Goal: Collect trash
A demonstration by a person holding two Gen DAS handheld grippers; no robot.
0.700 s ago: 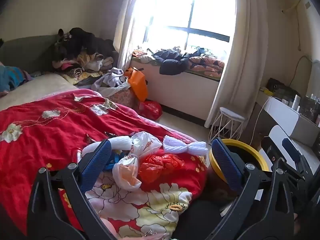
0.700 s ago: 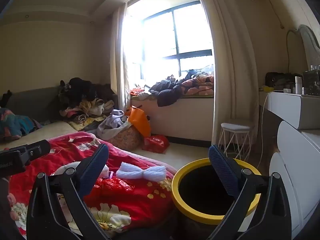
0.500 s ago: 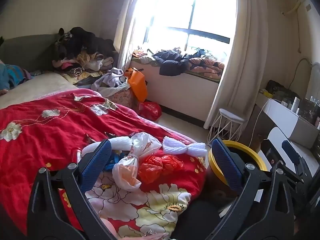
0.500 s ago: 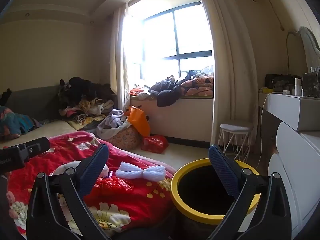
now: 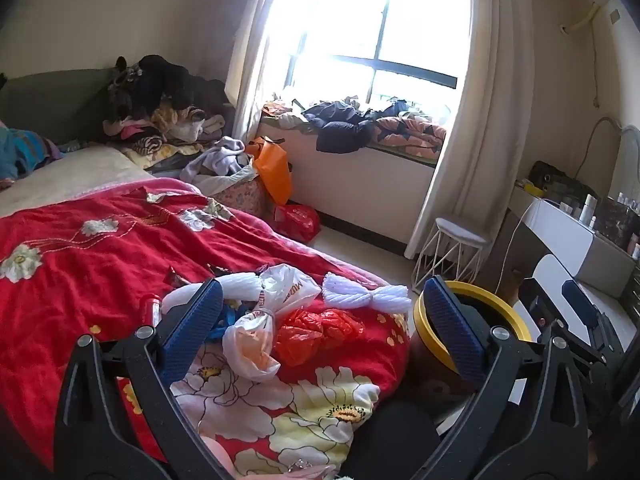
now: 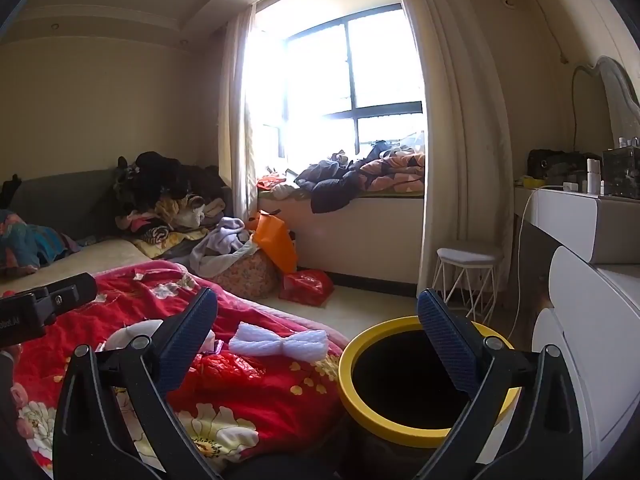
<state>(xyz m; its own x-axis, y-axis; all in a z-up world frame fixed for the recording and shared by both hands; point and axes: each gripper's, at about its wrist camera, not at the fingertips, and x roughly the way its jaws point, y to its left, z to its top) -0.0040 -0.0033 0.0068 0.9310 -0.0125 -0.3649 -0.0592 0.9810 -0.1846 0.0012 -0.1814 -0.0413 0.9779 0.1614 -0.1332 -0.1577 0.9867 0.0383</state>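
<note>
Trash lies near the corner of the red floral blanket: a knotted white plastic bag, a crumpled red plastic bag, a white foam wrap pinched like a bow and a second white foam piece. A yellow-rimmed bin stands on the floor beside the bed. My left gripper is open and empty above the bags. My right gripper is open and empty, over the gap between bed and bin. The foam bow and red bag also show in the right wrist view.
A white wire stool stands by the curtain. A white dresser is at the right, next to the bin. Clothes are piled on the window seat and at the bed's far side. An orange bag and a red bag sit on the floor.
Both views have shifted very slightly; nothing has been picked up or let go, and both grippers stay open.
</note>
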